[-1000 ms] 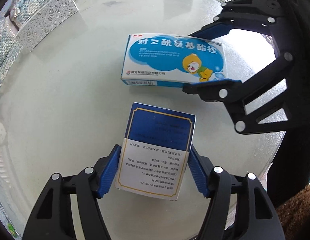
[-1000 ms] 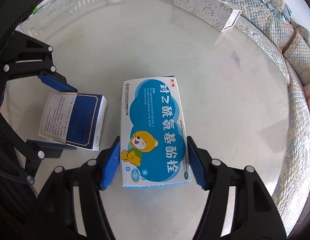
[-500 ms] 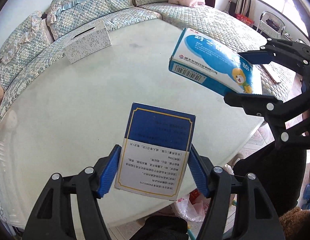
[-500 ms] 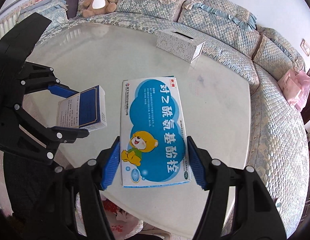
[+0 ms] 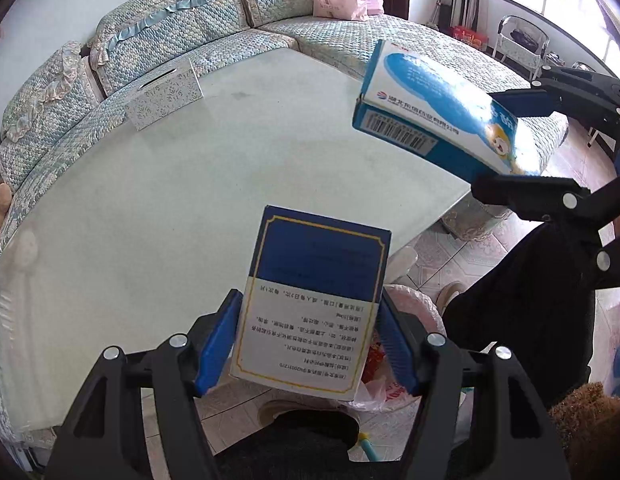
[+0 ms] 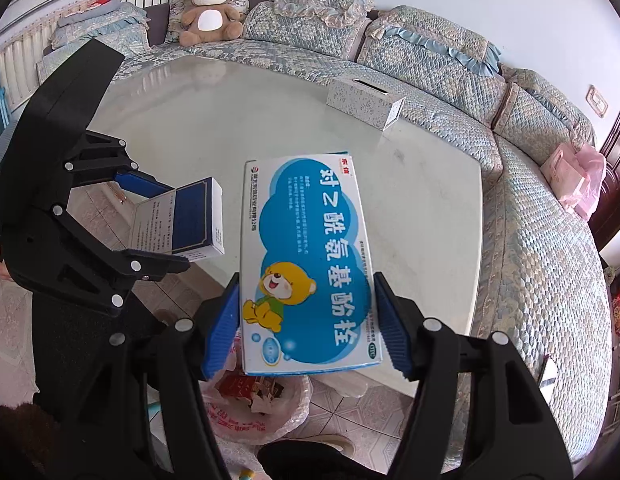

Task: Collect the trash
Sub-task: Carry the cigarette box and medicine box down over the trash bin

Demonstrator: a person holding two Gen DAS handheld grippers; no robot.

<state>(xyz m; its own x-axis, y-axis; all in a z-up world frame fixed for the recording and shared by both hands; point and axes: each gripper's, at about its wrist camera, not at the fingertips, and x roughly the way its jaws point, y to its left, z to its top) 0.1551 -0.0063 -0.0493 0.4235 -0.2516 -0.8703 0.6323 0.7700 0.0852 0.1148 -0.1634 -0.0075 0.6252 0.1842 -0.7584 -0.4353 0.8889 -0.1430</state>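
Note:
My left gripper is shut on a dark blue and white medicine box, held in the air above the near edge of the glass table. My right gripper is shut on a light blue box with a cartoon bear, also lifted off the table. Each gripper shows in the other's view: the right gripper with the light blue box, and the left gripper with the dark blue box. Below both boxes stands a trash bag with rubbish in it, on the floor.
A patterned tissue box stands at the table's far edge. A curved quilted sofa wraps around the table, with a teddy bear and pink bags on it. A person's dark trousers stand by the trash bag.
Both grippers have lifted their boxes off the table and drawn back past its near edge. The floor and the trash bag have come into view beneath them.

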